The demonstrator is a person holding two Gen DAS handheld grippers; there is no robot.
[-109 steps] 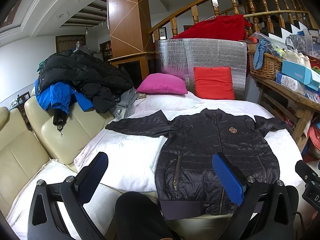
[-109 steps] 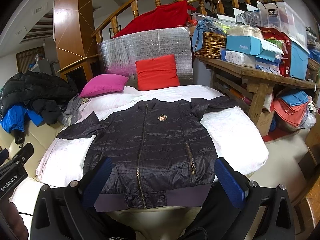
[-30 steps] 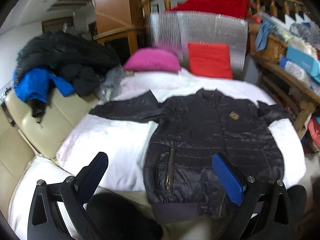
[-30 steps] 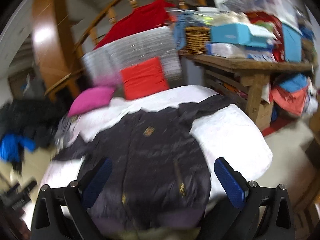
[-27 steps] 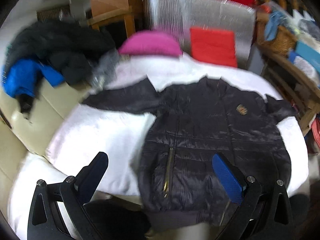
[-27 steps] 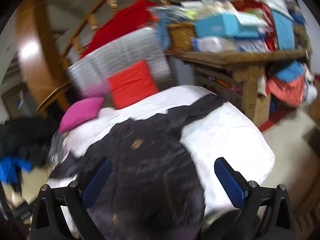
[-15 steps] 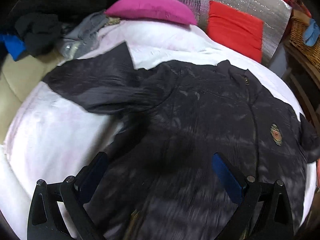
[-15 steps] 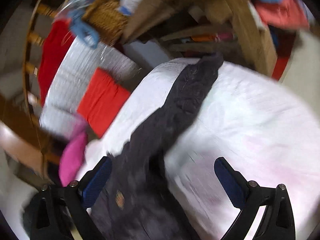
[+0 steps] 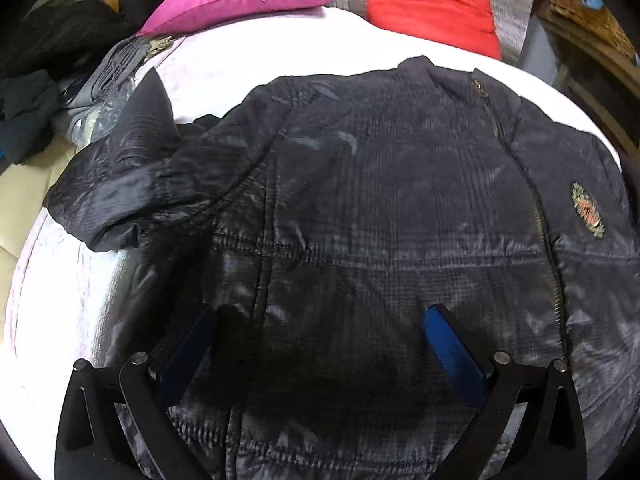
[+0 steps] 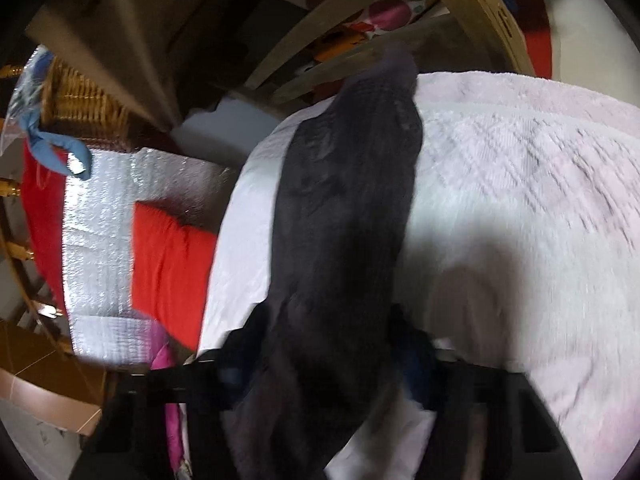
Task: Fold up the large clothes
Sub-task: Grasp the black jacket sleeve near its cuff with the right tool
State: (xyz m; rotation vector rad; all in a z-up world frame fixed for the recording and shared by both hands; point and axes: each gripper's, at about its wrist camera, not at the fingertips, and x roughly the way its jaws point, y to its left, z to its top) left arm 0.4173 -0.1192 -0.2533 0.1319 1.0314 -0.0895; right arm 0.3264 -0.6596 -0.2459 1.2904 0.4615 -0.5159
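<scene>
On bed (image 9: 280, 52): black jacket (image 9: 380, 200), unfolded. Left gripper (image 9: 320, 332) fingers spread above body; right gripper (image 10: 324, 364) clenching sleeve (image 10: 352, 184). Next: fold sleeve inward.

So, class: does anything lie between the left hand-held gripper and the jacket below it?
Nothing visible. The left hand-held gripper, open, is right over the jacket with only bare quilted fabric between its fingers.

Dim indoor light. Both fisheye views bend strongly and darken at the rims. The right wrist view is smeared by motion blur; a soft shadow falls on the white textured bedspread (image 10: 520, 200) beside the black quilted jacket sleeve (image 10: 344, 216). The left wrist view is sharper, faint sheen on the fabric.
</scene>
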